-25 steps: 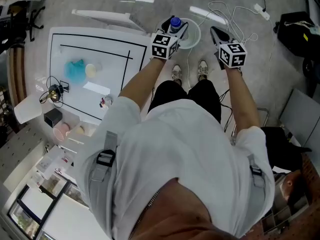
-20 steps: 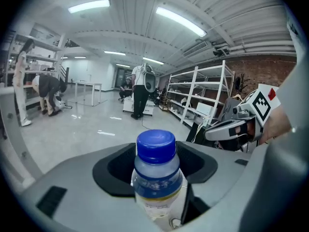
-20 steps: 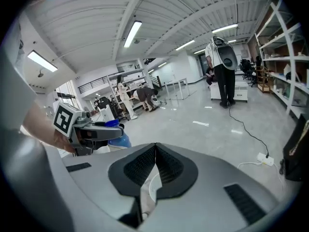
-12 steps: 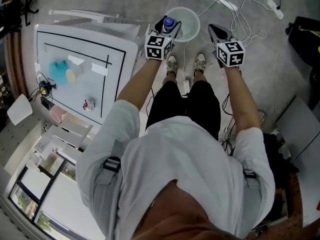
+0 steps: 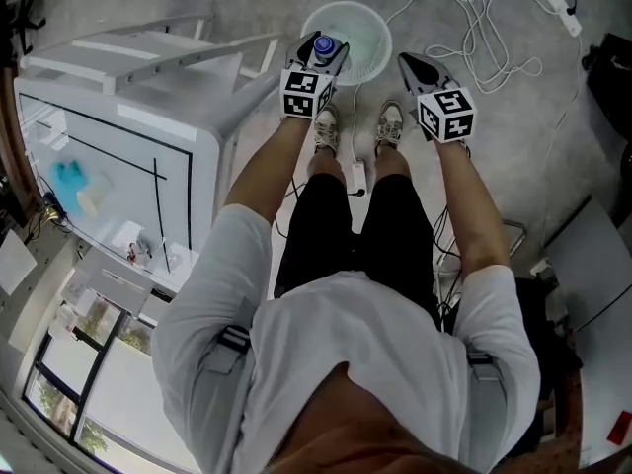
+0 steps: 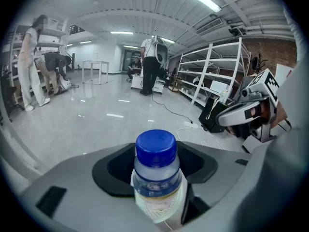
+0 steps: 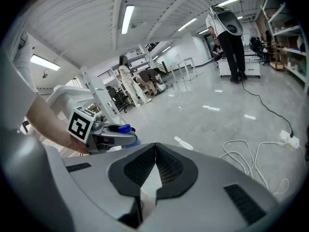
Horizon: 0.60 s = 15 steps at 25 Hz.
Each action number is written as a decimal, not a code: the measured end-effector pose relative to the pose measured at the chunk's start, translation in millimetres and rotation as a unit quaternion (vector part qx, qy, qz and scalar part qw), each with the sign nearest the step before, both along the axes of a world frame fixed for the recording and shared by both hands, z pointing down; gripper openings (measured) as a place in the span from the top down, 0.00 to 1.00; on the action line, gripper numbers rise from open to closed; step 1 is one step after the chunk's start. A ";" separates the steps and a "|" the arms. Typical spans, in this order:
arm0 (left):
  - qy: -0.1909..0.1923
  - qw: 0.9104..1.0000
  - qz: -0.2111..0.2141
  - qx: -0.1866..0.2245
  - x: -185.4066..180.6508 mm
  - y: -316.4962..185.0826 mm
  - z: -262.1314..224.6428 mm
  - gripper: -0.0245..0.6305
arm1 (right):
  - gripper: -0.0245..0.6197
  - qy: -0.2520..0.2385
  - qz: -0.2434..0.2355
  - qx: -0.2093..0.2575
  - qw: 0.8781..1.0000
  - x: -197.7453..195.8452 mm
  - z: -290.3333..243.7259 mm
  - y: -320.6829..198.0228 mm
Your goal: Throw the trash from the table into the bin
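Our left gripper (image 5: 327, 57) is pinching a small clear bottle (image 6: 157, 178) with a blue cap. The two jaws lie against the sides of the bottle, and the cap points up. In the head view the bottle shows over the near left part of a round white bin (image 5: 375, 28). The bin stands on the floor (image 5: 247, 8) just ahead of this gripper.

Our right gripper (image 5: 407, 64) has its jaws pressed together, and nothing is between them. It hangs just to the right of the left gripper, and in the head view its tip shows just beside the right rim of the bin, not over the opening.

Behind both grippers, toward our body, we see our two shoes (image 5: 325, 128) on the floor, one beside the other. Ahead of the right gripper and to its right, white cables (image 5: 486, 39) lie in loops on the floor.

To the left of the left gripper, well apart from it, stands the white desk (image 5: 118, 131) with black lines on its top. On its far left part lie a light blue thing (image 5: 69, 178) and a pale yellow thing (image 5: 90, 201) just beside it. We cannot tell what they are.
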<state>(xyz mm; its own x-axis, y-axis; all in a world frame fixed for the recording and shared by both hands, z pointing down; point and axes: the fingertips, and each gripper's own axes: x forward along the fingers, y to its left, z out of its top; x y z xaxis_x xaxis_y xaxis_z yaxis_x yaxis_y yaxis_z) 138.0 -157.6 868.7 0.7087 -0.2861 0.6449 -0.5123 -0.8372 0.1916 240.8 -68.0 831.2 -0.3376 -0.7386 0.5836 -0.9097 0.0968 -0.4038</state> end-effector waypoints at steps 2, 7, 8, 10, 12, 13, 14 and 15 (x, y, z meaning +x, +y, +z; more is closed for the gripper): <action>-0.012 1.000 0.004 -0.005 -1.9 -0.7 33.7 0.55 | 0.96 -0.002 0.000 -0.005 1.000 -0.6 23.8 1.7; -0.053 0.998 0.015 -0.030 -14.4 3.5 114.6 0.55 | 0.96 -0.008 0.009 -0.020 1.000 0.9 76.2 7.6; -0.060 0.997 0.019 -0.035 -16.2 6.0 127.1 0.55 | 0.96 -0.009 0.011 -0.022 1.000 1.6 84.4 8.9; -0.067 0.996 0.029 -0.045 -17.8 10.6 144.8 0.55 | 0.96 -0.010 0.014 -0.027 0.999 2.5 97.3 11.1; -0.069 0.996 0.034 -0.047 -19.4 12.1 152.5 0.54 | 0.96 -0.011 0.016 -0.031 0.999 1.0 105.4 12.1; -0.068 0.996 0.034 -0.047 -20.2 11.9 153.2 0.55 | 0.96 -0.012 0.017 -0.032 0.999 -0.4 107.6 12.4; -0.066 0.996 0.033 -0.047 -20.9 11.4 152.3 0.55 | 0.96 -0.013 0.017 -0.033 0.999 -2.0 108.5 12.3; -0.064 0.996 0.032 -0.047 -21.5 10.6 149.8 0.54 | 0.96 -0.014 0.018 -0.034 0.999 -3.6 107.9 11.7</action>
